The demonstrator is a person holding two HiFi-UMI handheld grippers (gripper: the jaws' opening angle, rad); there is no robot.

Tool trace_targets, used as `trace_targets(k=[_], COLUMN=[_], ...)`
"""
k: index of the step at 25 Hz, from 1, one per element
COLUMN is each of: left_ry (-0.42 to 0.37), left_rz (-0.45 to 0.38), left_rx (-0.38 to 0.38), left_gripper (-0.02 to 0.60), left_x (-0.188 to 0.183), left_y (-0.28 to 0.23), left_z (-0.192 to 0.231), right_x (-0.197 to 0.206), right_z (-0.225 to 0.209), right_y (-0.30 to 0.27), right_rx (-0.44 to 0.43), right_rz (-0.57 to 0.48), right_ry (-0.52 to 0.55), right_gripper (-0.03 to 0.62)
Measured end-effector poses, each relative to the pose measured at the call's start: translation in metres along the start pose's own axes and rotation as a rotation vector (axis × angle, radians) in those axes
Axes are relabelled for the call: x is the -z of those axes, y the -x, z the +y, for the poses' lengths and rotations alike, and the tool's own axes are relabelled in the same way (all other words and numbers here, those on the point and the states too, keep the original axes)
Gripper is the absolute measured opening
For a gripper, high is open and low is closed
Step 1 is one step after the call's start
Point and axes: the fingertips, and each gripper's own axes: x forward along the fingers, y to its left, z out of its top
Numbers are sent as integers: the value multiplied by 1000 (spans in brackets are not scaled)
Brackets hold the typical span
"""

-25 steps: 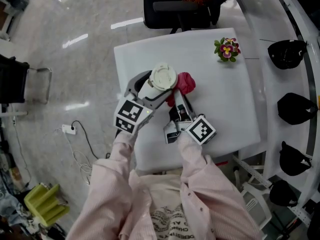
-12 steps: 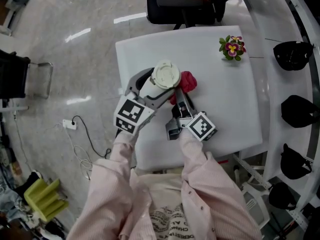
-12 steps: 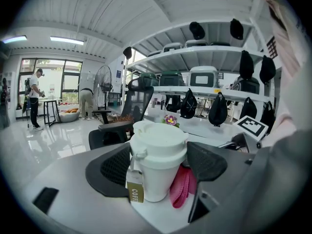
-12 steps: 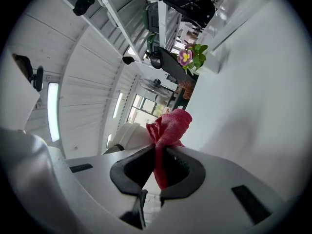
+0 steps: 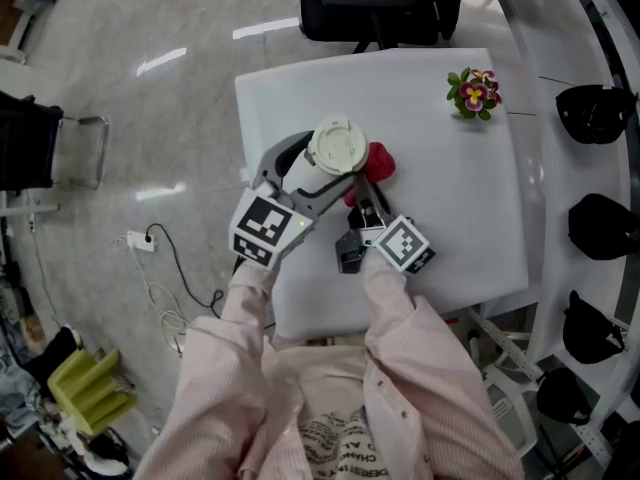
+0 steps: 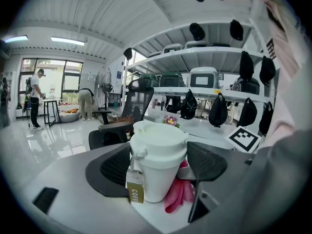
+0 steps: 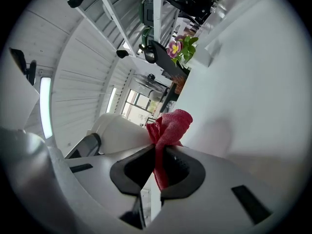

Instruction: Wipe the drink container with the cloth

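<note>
A white lidded drink cup [image 5: 333,151] with a brown "COFFEE" tag [image 6: 134,191] stands upright between the jaws of my left gripper [image 5: 318,168], which is shut on its body. The cup [image 6: 157,162] fills the middle of the left gripper view. My right gripper [image 5: 362,190] is shut on a red cloth [image 5: 377,163], and the cloth [image 7: 167,130] rests against the cup's right side [image 7: 118,133]. In the left gripper view the cloth [image 6: 178,194] hangs beside the cup's base.
The white table [image 5: 440,188] carries a small pot of flowers [image 5: 475,91] at its far right corner. A black office chair [image 5: 380,3] stands behind the table. Black helmets [image 5: 596,111] sit on a shelf to the right.
Both grippers, the cup and the cloth have kept their hold and relation; the head view has shifted slightly, so everything sits a little to the right in the picture.
</note>
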Motion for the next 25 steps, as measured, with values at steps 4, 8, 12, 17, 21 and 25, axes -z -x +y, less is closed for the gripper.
trace_targets(k=[4,8,12,17,21,25], left_ry=[3,1,2,5,9,13], left_rz=[-4,-7,-11,-10,-15,-11], left_rx=[0,0,-2,-3,-6,-8], left_gripper=[367,367,367,367,367,367], left_x=[0,0,0,1,1,1], left_y=[0,0,0,1,0,0], left_z=[0,1,0,1,0,0], right_x=[1,4,4,-8,-22,-32], right_z=[-19,-24,-27,-22,-7,22], right_y=[3,1,1,10,17,13], right_rx=[97,106,115,111,63,-38], right_rz=[31,38,47,82,164,291], right_ry=[50,39,41,87,159,196], right_gripper=[35,35,35,35,35,35])
